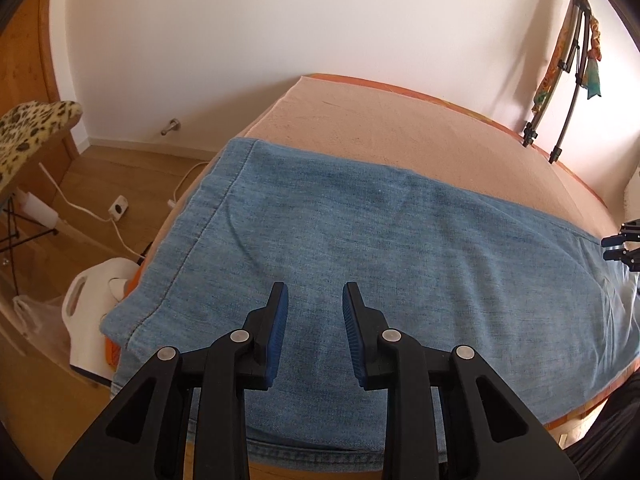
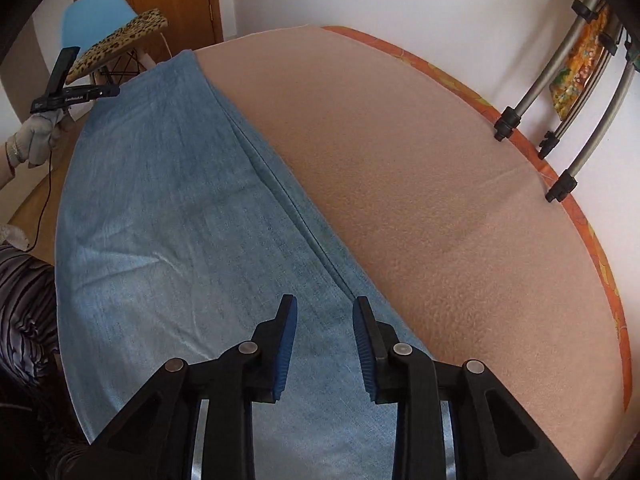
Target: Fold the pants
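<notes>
One pair of jeans (image 1: 360, 240) lies flat along the near side of the tabletop (image 1: 400, 128), which is covered in a peach cloth with an orange border. The hemmed leg end reaches the tabletop's left edge and slightly overhangs it; the far half of the cloth is bare up to the wall. The left tongs (image 1: 315, 300) hover over the denim near the hem, jaws partly apart, holding nothing. The right tongs (image 2: 325, 316) hover above the jeans' far long edge, likewise partly apart and empty. A gloved hand (image 2: 34, 136) grips the left tool.
</notes>
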Demonstrator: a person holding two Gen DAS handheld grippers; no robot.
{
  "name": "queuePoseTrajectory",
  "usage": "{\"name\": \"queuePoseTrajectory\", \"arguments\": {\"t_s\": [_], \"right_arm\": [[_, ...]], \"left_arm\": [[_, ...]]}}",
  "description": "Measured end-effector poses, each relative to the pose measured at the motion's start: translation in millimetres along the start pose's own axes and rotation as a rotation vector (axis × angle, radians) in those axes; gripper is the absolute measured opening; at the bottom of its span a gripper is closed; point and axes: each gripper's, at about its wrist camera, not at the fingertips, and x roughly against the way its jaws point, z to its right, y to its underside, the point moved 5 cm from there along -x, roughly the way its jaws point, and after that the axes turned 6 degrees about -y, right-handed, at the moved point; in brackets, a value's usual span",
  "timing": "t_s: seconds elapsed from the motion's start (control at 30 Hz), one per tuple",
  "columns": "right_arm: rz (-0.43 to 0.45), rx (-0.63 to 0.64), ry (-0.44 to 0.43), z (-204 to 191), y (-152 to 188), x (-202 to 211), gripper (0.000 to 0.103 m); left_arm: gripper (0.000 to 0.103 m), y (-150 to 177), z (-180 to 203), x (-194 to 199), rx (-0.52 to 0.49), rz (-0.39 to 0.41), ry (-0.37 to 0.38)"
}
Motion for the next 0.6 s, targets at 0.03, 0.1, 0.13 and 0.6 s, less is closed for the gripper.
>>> {"name": "queuePoseTrajectory", "arguments": {"t_s": [0.03,0.1,0.13,0.6], "right_arm": [[-0.015,0.007,0.006,1,-1,-6,0.028],[-0.037,0.018,0.004,4,-1,-13,0.028],[-0.042,0.021,0.001,5,-1,-15,0.028],[-0.013,0.056,0.089,-8,-7,-1,0.0]], "left_arm": [[0.026,1,0,-1,-0.001,-0.002,0.001],[0.026,4,0,-5,0.0,-0.009,0.003],[0.026,6,0,-7,0.0,-0.014,0.003],[0.026,8,1,-12,-0.01,-0.005,-0.014]]}}
